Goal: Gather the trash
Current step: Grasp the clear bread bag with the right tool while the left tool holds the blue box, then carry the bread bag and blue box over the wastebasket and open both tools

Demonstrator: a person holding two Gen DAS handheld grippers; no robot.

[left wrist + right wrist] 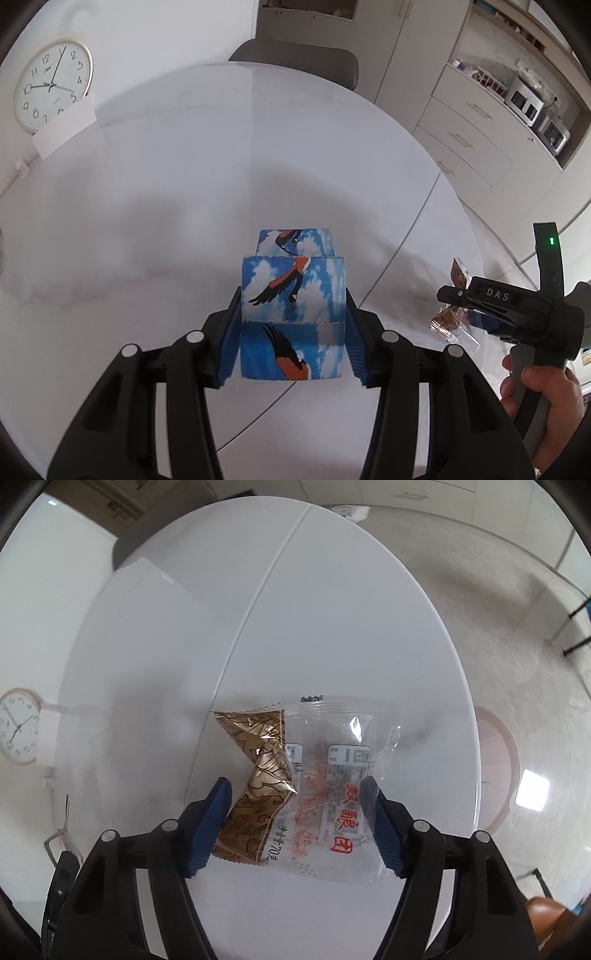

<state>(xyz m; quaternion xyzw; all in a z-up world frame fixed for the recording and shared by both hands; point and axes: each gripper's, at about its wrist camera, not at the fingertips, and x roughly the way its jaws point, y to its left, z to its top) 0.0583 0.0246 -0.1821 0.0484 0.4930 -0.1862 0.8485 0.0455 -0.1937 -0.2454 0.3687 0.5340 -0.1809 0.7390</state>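
Right gripper [297, 812] spread around empty snack wrapper [314, 775] on white round table [332, 627]; pads at 9 and 3 o'clock of wrapper, pinch not sure yet. Wrapper likely very light, thin, crinkly, slippery; best grab across gold middle. Red Chinese writing, "70" readable. Left gripper [293, 332] pinching folded cloth bag with bird print [293, 295], soft. "DAS" on gripper body at 3 o'clock.

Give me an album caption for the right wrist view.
Right gripper straddling an empty snack wrapper on the white table.
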